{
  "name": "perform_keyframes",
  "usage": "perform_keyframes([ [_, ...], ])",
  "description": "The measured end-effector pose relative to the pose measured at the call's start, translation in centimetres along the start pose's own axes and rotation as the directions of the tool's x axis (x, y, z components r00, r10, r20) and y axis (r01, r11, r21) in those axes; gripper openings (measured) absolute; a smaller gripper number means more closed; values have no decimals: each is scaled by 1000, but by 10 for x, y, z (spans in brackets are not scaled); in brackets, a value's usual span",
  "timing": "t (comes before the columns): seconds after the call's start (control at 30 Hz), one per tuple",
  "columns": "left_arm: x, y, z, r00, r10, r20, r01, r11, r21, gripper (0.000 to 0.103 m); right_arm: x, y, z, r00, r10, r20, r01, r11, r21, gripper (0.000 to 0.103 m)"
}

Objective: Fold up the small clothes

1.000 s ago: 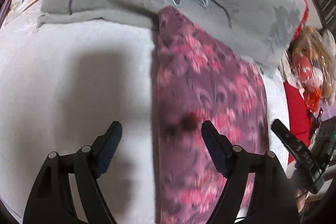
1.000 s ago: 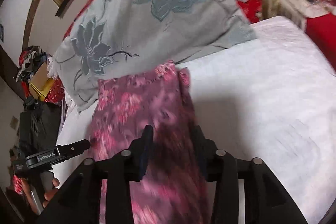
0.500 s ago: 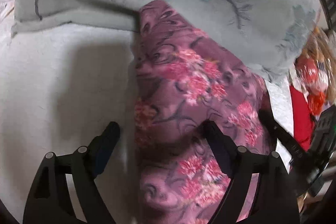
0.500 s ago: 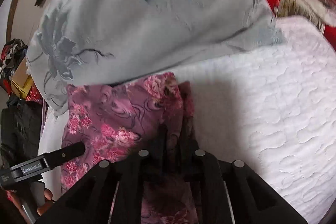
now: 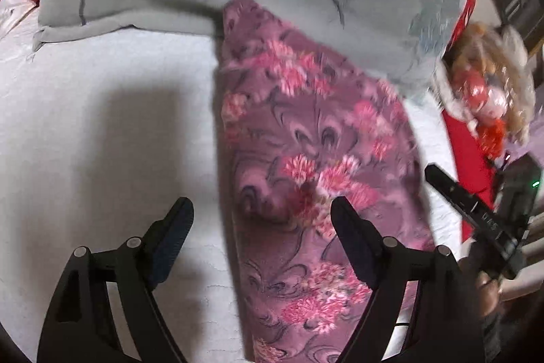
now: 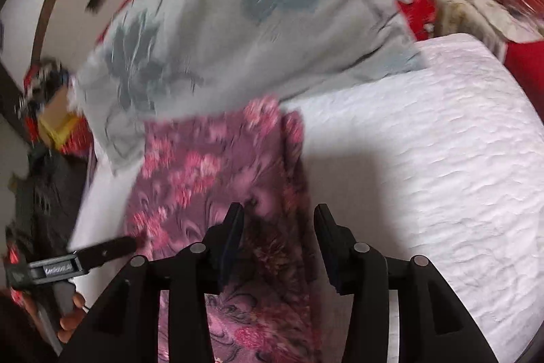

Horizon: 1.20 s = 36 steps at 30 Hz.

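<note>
One floral garment (image 5: 316, 159); left tool (image 5: 261, 220) spread; right tool (image 6: 278, 233) opening astride garment edge.

I am losing the near end of the purple floral garment (image 5: 316, 165) under the bottom edge in both wrist views. Motion blur is smearing its pattern, the grey pillow (image 6: 258, 16), and the clutter (image 5: 482, 91) at the bedside, which I cannot identify. The pillow is hiding the garment's far end.
</note>
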<state>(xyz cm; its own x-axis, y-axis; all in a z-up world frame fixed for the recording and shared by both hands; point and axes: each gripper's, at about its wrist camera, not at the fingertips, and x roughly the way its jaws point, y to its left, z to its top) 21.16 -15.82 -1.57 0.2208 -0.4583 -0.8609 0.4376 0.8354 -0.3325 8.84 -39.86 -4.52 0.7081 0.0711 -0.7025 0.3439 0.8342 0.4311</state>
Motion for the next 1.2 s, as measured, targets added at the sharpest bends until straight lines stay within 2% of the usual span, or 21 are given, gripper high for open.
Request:
perform_keyframes([
  [0.03, 0, 5, 3, 1000, -23, -3, 23, 999, -30, 83, 0, -6, 1, 1000, 17, -2, -17, 999, 27, 58],
  [0.07, 1, 9, 4, 999, -43, -13, 42, 998, -53, 83, 4, -9, 1, 999, 36, -15, -35, 998, 57, 60],
  [0.1, 8, 13, 5, 994, -95, -45, 90, 992, -91, 83, 13, -14, -1, 996, 75, -40, -71, 993, 94, 60],
  [0.13, 19, 15, 5, 984, -152, -89, 140, 982, -126, 83, 21, -16, -3, 991, 114, -71, -106, 987, 117, 61],
  [0.17, 28, 16, 8, 973, -196, -123, 177, 972, -153, 83, 37, -17, -8, 974, 183, -131, -162, 974, 156, 62],
  [0.2, 32, 15, 8, 966, -218, -135, 195, 967, -166, 83, 45, -15, -10, 964, 217, -151, -191, 967, 171, 63],
  [0.23, 34, 14, 7, 970, -215, -117, 194, 967, -168, 83, 46, -9, -11, 966, 225, -129, -203, 966, 160, 70],
  [0.3, 33, 10, 9, 973, -214, -81, 200, 968, -155, 81, 48, -1, -10, 963, 245, -111, -227, 963, 148, 74],
  [0.33, 32, 9, 9, 977, -202, -73, 189, 970, -155, 64, 48, 1, -9, 965, 238, -110, -220, 963, 153, 70],
  [0.37, 33, 6, 10, 985, -158, -68, 146, 978, -147, 41, 45, 2, -9, 969, 219, -111, -202, 968, 149, 53],
  [0.4, 32, 5, 11, 989, -135, -67, 125, 983, -133, 39, 47, 6, -8, 972, 201, -120, -185, 974, 130, 44],
  [0.47, 32, -4, 10, 991, -120, -52, 113, 987, -116, 25, 42, 18, -8, 981, 161, -110, -154, 986, 67, 31],
  [0.53, 20, -2, 4, 994, -110, -30, 106, 990, -95, 23, 30, 32, -10, 990, 114, -86, -115, 993, -12, 28],
  [0.63, 4, -6, -2, 997, -80, -10, 79, 994, -79, 22, 15, 47, -14, 994, 92, -53, -95, 994, -46, 27],
  [0.73, -23, 1, -14, 998, -57, 24, 59, 996, -67, 22, -3, 61, -24, 993, 113, -41, -116, 991, -65, 27],
  [0.93, -63, 28, -36, 997, -43, 65, 49, 993, -103, 22, -17, 95, -54, 971, 228, -72, -230, 973, -22, 27],
  [1.03, -73, 46, -52, 998, -27, 62, 36, 990, -136, 22, -18, 111, -74, 962, 255, -100, -257, 966, -8, 27],
  [1.2, -70, 88, -87, 1000, -13, 7, 14, 978, -209, 24, -8, 131, -107, 957, 252, -144, -256, 967, -4, 27],
])
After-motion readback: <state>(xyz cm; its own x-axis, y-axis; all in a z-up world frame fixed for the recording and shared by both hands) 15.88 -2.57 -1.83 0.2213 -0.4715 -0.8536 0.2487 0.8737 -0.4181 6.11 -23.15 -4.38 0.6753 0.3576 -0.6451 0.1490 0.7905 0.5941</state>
